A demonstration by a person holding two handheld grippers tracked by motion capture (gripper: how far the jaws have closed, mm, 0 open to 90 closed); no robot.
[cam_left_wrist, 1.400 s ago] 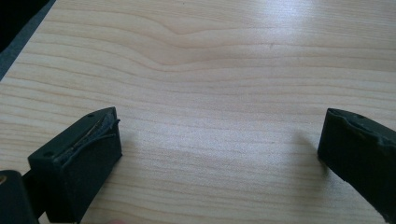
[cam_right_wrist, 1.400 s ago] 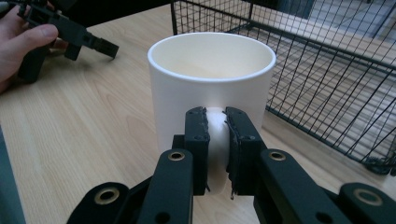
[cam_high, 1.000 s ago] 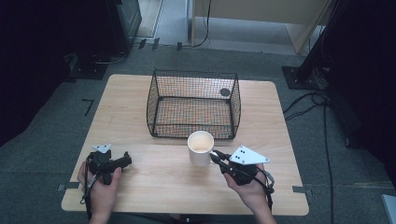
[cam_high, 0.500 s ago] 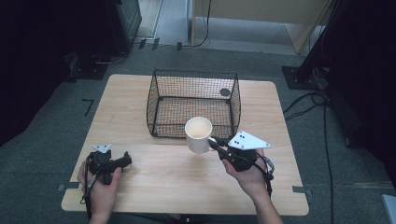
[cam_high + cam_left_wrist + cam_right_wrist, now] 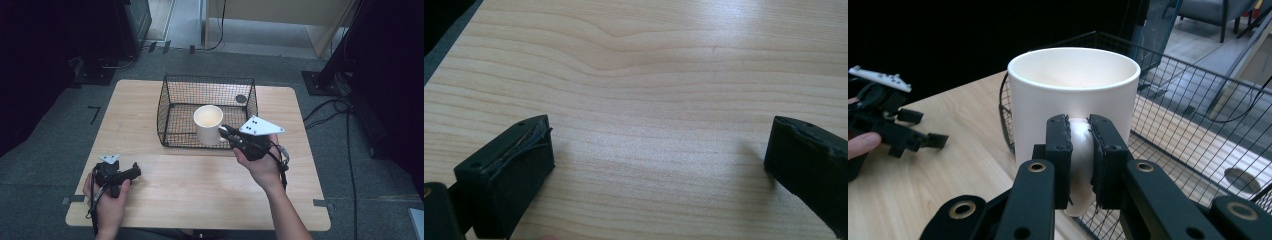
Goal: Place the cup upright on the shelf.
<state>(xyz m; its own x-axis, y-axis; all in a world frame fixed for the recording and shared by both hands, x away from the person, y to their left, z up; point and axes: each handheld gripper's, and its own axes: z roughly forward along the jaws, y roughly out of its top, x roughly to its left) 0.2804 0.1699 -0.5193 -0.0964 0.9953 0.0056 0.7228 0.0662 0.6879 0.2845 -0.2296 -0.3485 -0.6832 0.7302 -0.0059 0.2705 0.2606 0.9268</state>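
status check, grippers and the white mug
Right gripper shut on white ceramic mug handle. Left gripper open over table. Mug at black wire basket near wall.

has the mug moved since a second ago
Yes. The mug, held by its handle in the right gripper, has risen off the table and gone forward to the wire basket's near wall.

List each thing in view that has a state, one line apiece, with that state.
mug: upright, empty, lifted, held by its handle.
right gripper: shut on the mug's handle.
left gripper: jaws open, nothing between them.
wire basket: open-topped, upright on the table.
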